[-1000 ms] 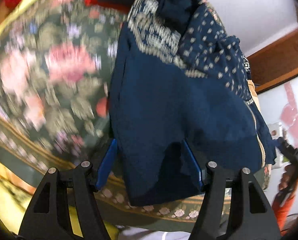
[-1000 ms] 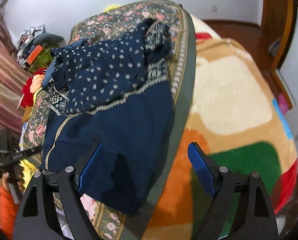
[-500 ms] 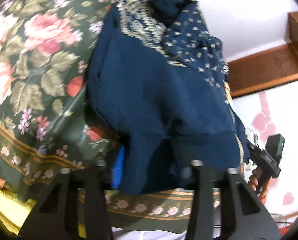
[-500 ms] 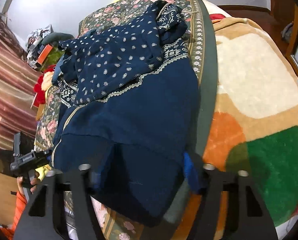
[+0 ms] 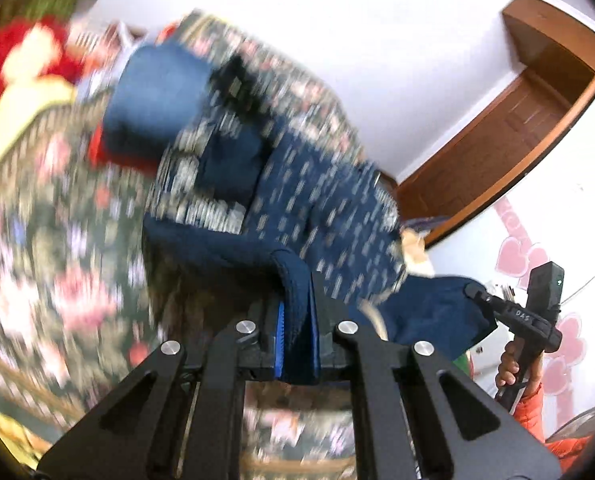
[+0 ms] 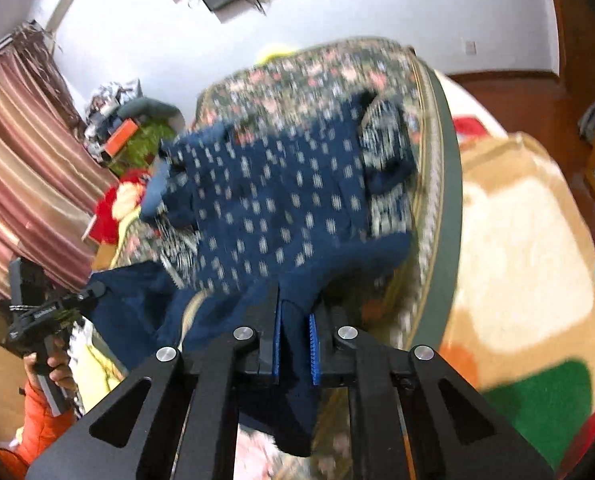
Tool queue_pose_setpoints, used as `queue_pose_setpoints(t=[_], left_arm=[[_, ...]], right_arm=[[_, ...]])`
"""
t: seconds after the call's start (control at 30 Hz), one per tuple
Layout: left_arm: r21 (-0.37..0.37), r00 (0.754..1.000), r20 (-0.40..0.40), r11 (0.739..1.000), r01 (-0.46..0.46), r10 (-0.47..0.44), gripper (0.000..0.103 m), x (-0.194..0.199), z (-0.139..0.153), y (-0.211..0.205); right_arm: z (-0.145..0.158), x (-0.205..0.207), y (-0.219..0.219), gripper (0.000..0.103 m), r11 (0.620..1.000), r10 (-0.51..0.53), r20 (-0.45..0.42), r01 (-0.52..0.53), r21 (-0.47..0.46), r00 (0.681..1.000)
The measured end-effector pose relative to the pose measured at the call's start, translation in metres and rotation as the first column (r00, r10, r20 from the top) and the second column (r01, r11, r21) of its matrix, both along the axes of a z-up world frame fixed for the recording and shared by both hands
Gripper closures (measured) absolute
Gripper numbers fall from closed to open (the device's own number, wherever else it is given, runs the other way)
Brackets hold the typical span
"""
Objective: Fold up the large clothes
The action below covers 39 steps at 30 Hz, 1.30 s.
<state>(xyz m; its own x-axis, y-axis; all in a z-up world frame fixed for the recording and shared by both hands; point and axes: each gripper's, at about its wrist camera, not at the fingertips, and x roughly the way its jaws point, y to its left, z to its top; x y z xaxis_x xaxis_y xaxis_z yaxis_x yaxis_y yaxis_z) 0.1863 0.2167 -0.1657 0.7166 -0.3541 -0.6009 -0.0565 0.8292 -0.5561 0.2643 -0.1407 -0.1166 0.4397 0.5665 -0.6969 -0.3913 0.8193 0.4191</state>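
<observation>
Bed (image 6: 441, 148): wide, under a dark floral cover; it spreads ahead of both claws and fills most of each wrist view.
Blanket (image 6: 509, 240): tan, cream, orange and green plush; it lies to the right of the right claw, past the green border of the floral cover.
Garment (image 6: 281, 208): large, navy, with white dots on the upper part and a patterned band; it lies on the floral cover ahead of both claws, and its plain near hem is raised off the cover and runs into both claws.
Curtain (image 6: 21, 184): striped red and cream, far to the left of the right claw.
Door frame (image 5: 517, 128): brown wood, up and to the right of the left claw, against a white wall.
Left claw (image 5: 297, 340): its jaws have just been closing; they now stand narrow, and the blue pads (image 5: 280, 340) pinch a fold of the navy hem. In the right wrist view it shows at the left edge, with cloth hanging from its tip.
Right claw (image 6: 295, 350): its jaws have just been closing; they now stand narrow and clamp a fold of the same hem between blue pads (image 6: 312, 350), and cloth droops below them. In the left wrist view it shows at the right edge.
Hand (image 5: 507, 368): it holds the right claw's grip and wears an orange sleeve.
Blur: both views are smeared, so fine pattern detail cannot be told.
</observation>
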Motion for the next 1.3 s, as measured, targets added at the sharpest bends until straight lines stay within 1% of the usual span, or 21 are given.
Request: queue_pose_setpoints(t=[0.13, 0.2, 0.23, 0.3, 0.37, 0.5, 0.6, 0.73, 0.87, 0.9, 0.93, 1.0, 1.1, 1.17, 1.2, 1.23, 1.27, 1.3], left_arm=[[0.043, 0.995, 0.094, 0.999, -0.02, 0.016, 0.094, 0.031, 0.041, 0.005], [0.057, 0.992, 0.119, 0.998, -0.04, 0.033, 0.094, 0.054, 0.052, 0.009], [0.06, 0.991, 0.125, 0.997, -0.049, 0.041, 0.094, 0.059, 0.055, 0.012], [0.068, 0.988, 0.138, 0.995, -0.079, 0.07, 0.094, 0.084, 0.06, 0.018], [0.073, 0.985, 0.139, 0.991, -0.111, 0.1, 0.094, 0.107, 0.058, 0.025], [0.086, 0.981, 0.118, 0.982, -0.166, 0.155, 0.094, 0.156, 0.047, 0.044], [0.095, 0.981, 0.095, 0.979, -0.18, 0.171, 0.094, 0.188, 0.034, 0.052], [0.194, 0.982, 0.042, 0.963, -0.188, 0.183, 0.094, 0.23, 0.006, 0.052], [0.257, 0.98, -0.006, 0.947, -0.193, 0.201, 0.093, 0.258, -0.022, 0.057], [0.283, 0.979, -0.02, 0.94, -0.189, 0.203, 0.092, 0.265, -0.029, 0.058], [0.295, 0.978, -0.033, 0.937, -0.187, 0.206, 0.091, 0.269, -0.034, 0.058], [0.29, 0.977, -0.051, 0.939, -0.186, 0.209, 0.088, 0.274, -0.045, 0.062], [0.263, 0.976, -0.071, 0.947, -0.182, 0.207, 0.086, 0.276, -0.056, 0.069], [0.241, 0.976, -0.081, 0.954, -0.176, 0.2, 0.086, 0.276, -0.058, 0.073], [0.233, 0.977, -0.09, 0.958, -0.167, 0.192, 0.086, 0.275, -0.057, 0.075], [0.234, 0.977, -0.096, 0.958, -0.163, 0.19, 0.086, 0.275, -0.056, 0.075], [0.238, 0.977, -0.105, 0.958, -0.158, 0.187, 0.086, 0.274, -0.054, 0.076], [0.244, 0.977, -0.115, 0.958, -0.15, 0.182, 0.086, 0.273, -0.051, 0.076]], right_arm=[[0.016, 0.027, 0.006, 0.095, 1.0, -0.009, 0.049, 0.009, 0.012, 0.999], [0.024, 0.042, 0.01, 0.095, 1.0, -0.022, 0.082, 0.021, 0.01, 0.996], [0.027, 0.052, 0.012, 0.095, 0.999, -0.03, 0.096, 0.029, 0.013, 0.995], [0.031, 0.07, 0.014, 0.095, 0.998, -0.056, 0.11, 0.054, 0.023, 0.992], [0.032, 0.09, 0.017, 0.095, 0.997, -0.078, 0.121, 0.075, 0.027, 0.99], [0.026, 0.135, 0.023, 0.095, 0.994, -0.11, 0.111, 0.107, 0.029, 0.988], [0.009, 0.169, 0.034, 0.095, 0.993, -0.117, 0.094, 0.119, -0.011, 0.989], [-0.021, 0.208, 0.042, 0.095, 0.991, -0.131, 0.034, 0.132, -0.037, 0.991], [-0.058, 0.239, 0.046, 0.095, 0.987, -0.155, -0.04, 0.152, -0.06, 0.987], [-0.064, 0.243, 0.045, 0.095, 0.986, -0.159, -0.056, 0.155, -0.062, 0.986], [-0.071, 0.246, 0.044, 0.095, 0.985, -0.166, -0.072, 0.161, -0.064, 0.983], [-0.083, 0.252, 0.04, 0.095, 0.986, -0.167, -0.114, 0.162, -0.05, 0.979], [-0.09, 0.257, 0.03, 0.094, 0.989, -0.148, -0.172, 0.151, 0.006, 0.974], [-0.089, 0.26, 0.022, 0.093, 0.989, -0.141, -0.195, 0.149, 0.026, 0.971], [-0.086, 0.261, 0.018, 0.092, 0.988, -0.145, -0.203, 0.153, 0.021, 0.968], [-0.082, 0.26, 0.014, 0.086, 0.984, -0.178, -0.19, 0.179, -0.016, 0.965], [-0.074, 0.258, 0.007, 0.08, 0.966, -0.25, -0.143, 0.238, -0.098, 0.958], [-0.066, 0.256, -0.001, 0.076, 0.949, -0.295, -0.092, 0.28, -0.144, 0.951]])
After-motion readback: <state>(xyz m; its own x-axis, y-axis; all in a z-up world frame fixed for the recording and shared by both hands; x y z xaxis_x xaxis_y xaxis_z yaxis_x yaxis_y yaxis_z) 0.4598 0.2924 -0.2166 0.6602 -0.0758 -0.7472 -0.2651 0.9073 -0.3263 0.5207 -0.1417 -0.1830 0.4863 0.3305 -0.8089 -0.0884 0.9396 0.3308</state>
